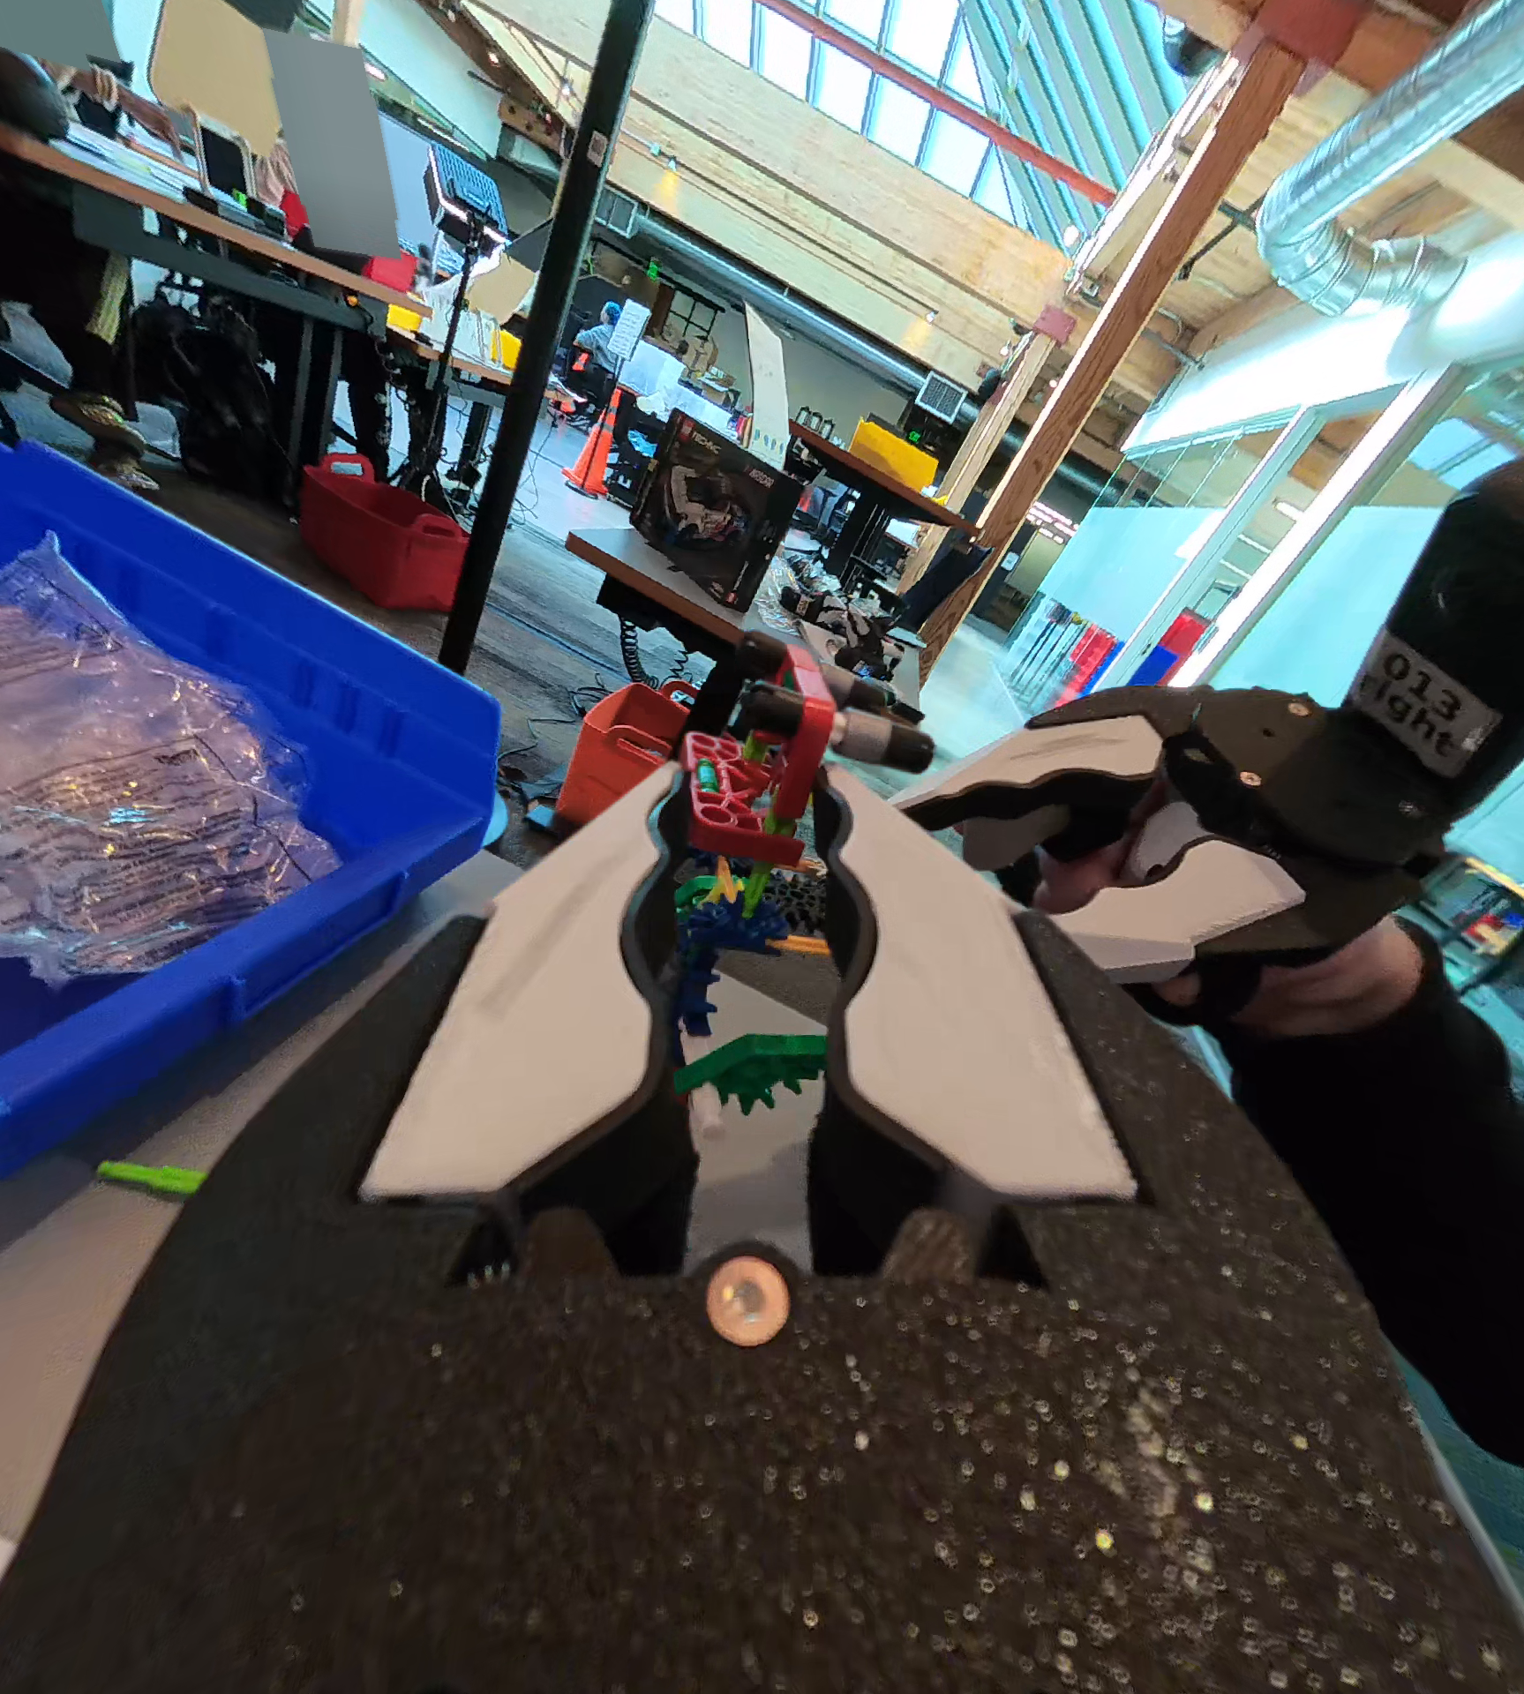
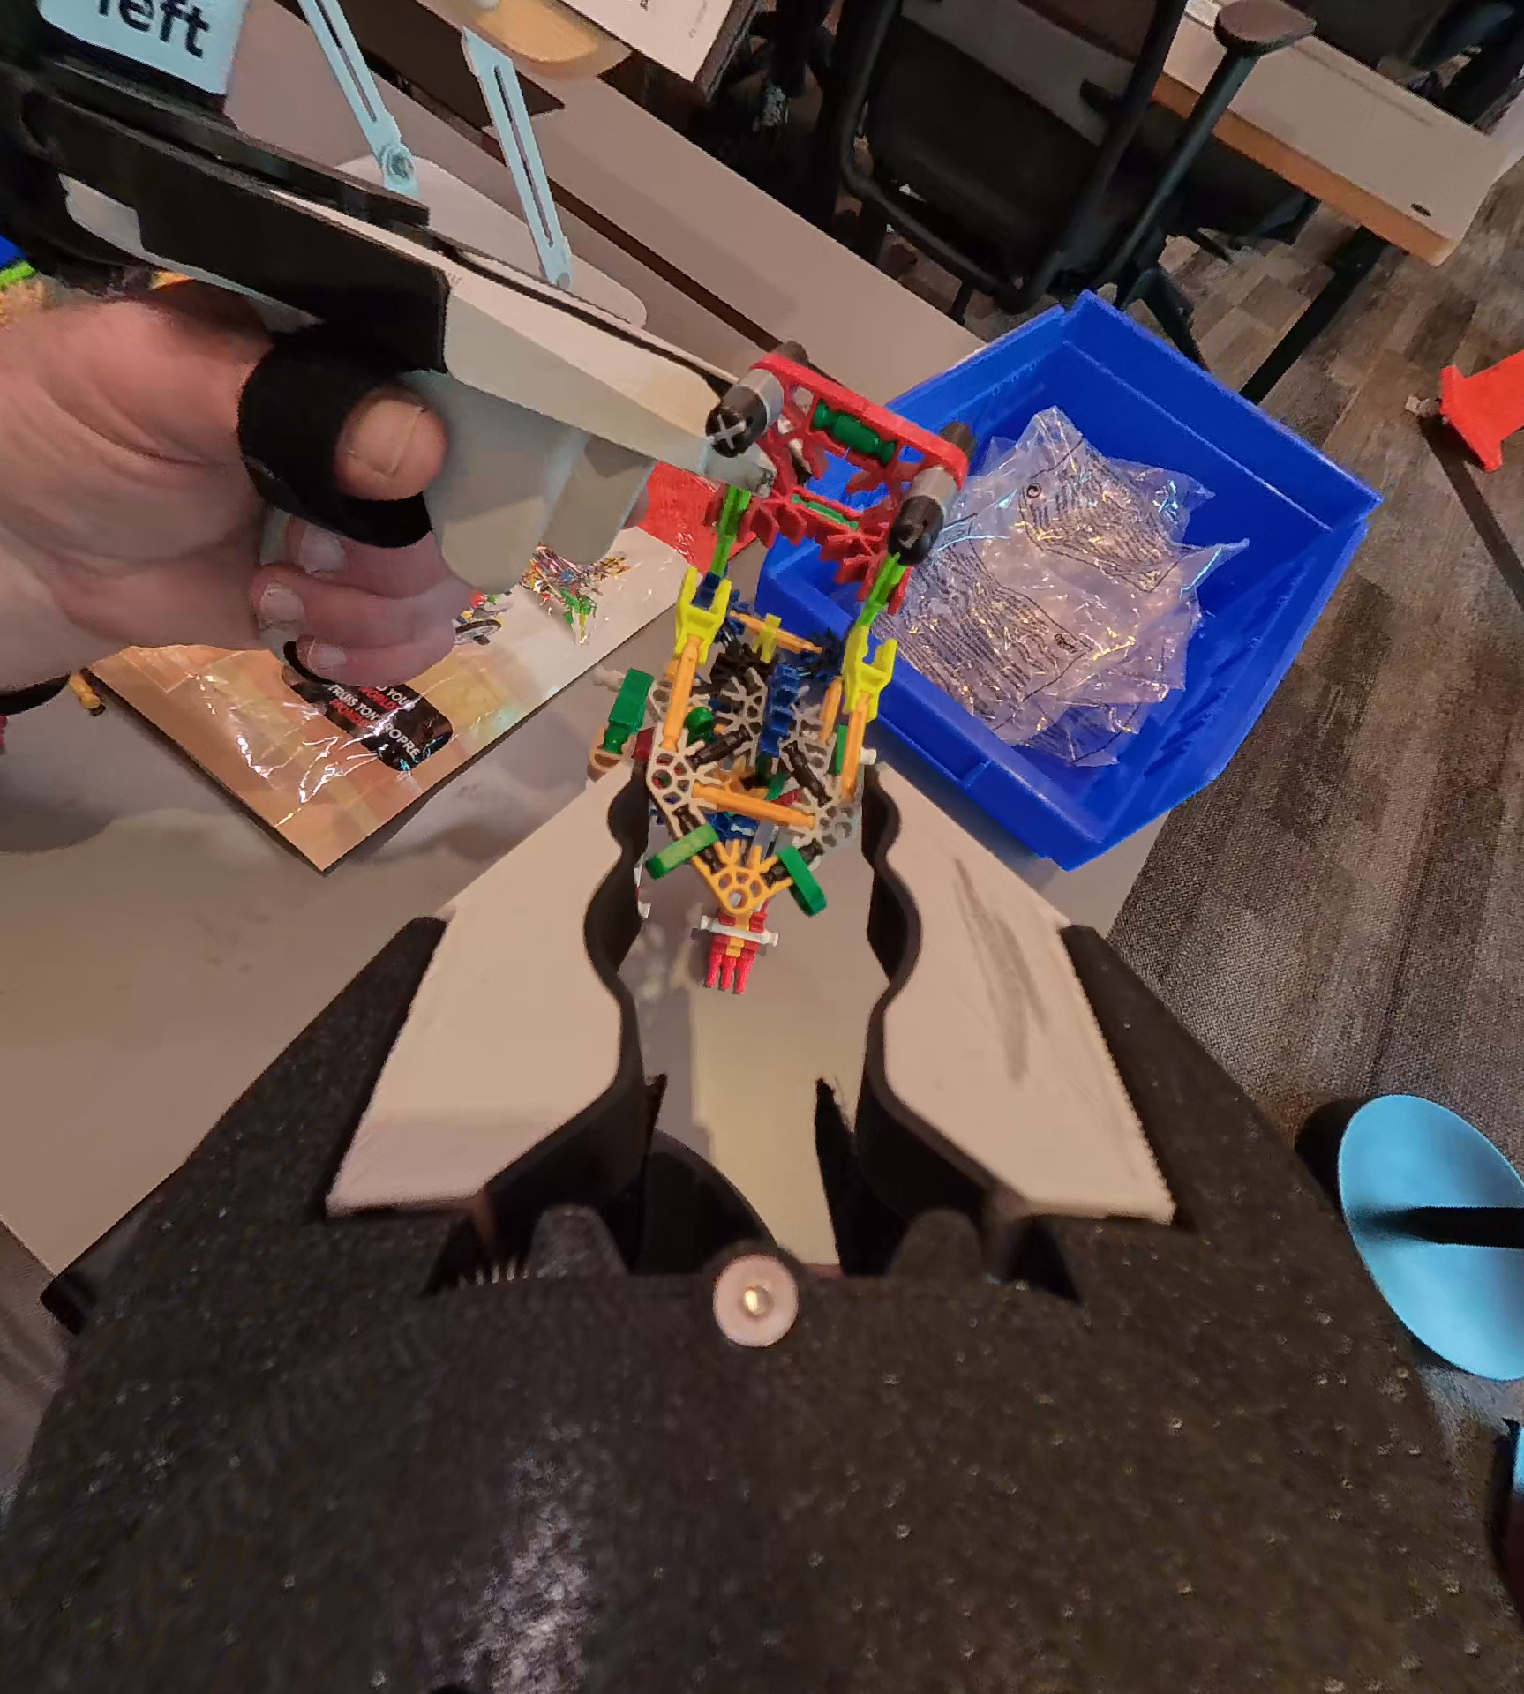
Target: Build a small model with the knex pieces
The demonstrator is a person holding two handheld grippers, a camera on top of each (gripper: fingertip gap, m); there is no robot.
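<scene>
Pinching the red frame (image 2: pixel 840 458) at the toy model's (image 2: pixel 753 733) twelve o'clock end, the left gripper (image 1: pixel 744 788) is clenched; the right gripper (image 2: pixel 744 807), parted, flanks its base on the worktop (image 2: pixel 144 962). Snapped joints are risked if twisted.

**Daylight from above, heavy fisheye bend**

On my left wrist feed, skylights (image 1: pixel 877 82) pour in bright daylight and the far right glass wall washes out. Edges bow strongly in both feeds. Glare glints off the plastic bag (image 2: pixel 1051 587). Near gripper bodies look soft; the right feed is dimmer.
</scene>
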